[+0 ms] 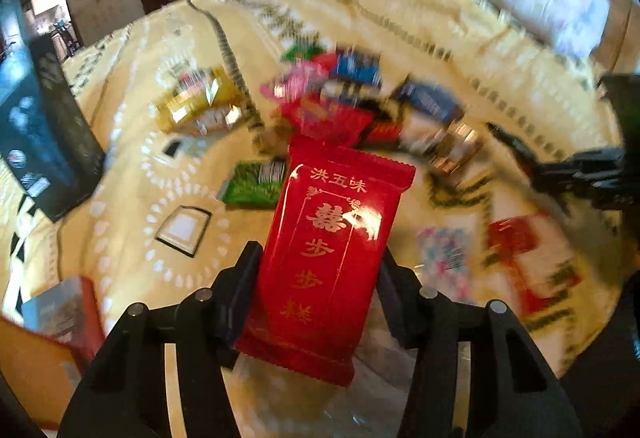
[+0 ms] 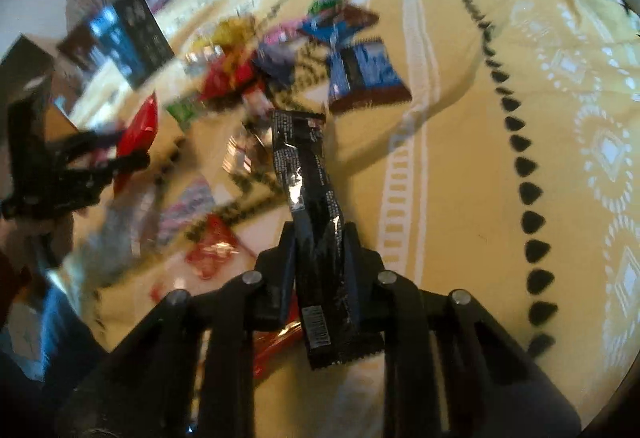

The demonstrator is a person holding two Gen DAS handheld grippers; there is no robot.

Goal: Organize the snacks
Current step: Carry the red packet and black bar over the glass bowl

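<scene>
My left gripper [image 1: 320, 254] is shut on a red snack packet [image 1: 332, 258] with gold characters, held upright above the yellow patterned blanket [image 1: 132, 141]. In the right wrist view the same gripper [image 2: 100, 161] shows at the left with the red packet [image 2: 138, 133] edge-on. My right gripper [image 2: 320, 234] is shut on a long black snack bar [image 2: 308, 189] that sticks out forward between the fingers. The right gripper [image 1: 560, 173] also appears at the right edge of the left wrist view. A mixed pile of snacks [image 1: 340, 89] lies beyond both.
A gold packet [image 1: 196, 101] and a green packet [image 1: 256, 183] lie left of the pile. A dark box [image 1: 40, 141] stands at the left. Red and pale packets [image 1: 528, 258] lie at the right. A blue-and-brown packet [image 2: 368, 73] lies ahead. Bare blanket [image 2: 460, 157] stretches right.
</scene>
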